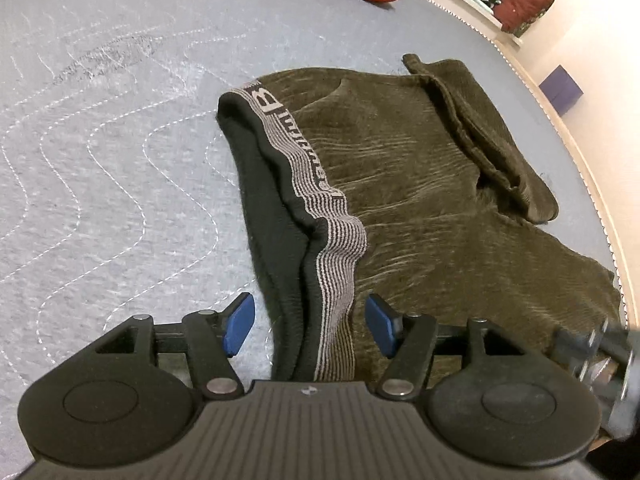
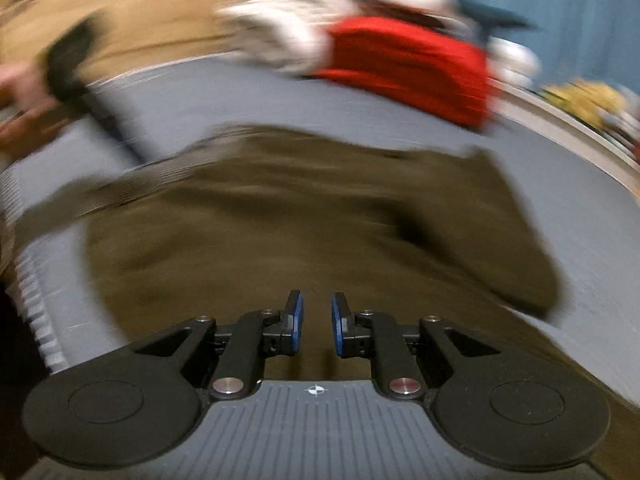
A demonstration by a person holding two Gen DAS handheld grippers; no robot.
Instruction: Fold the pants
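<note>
The left gripper (image 1: 310, 326) has its blue pads spread wide, straddling the striped waistband (image 1: 320, 200) without pinching it. The right gripper (image 2: 317, 322), pads slightly parted and empty, hovers over the cloth; that view is blurred. The olive corduroy pants (image 1: 420, 168) lie partly folded on the grey quilted mat (image 1: 100, 140). Judged soft, light and limp; the thick elastic waistband offers the firmest hold.
</note>
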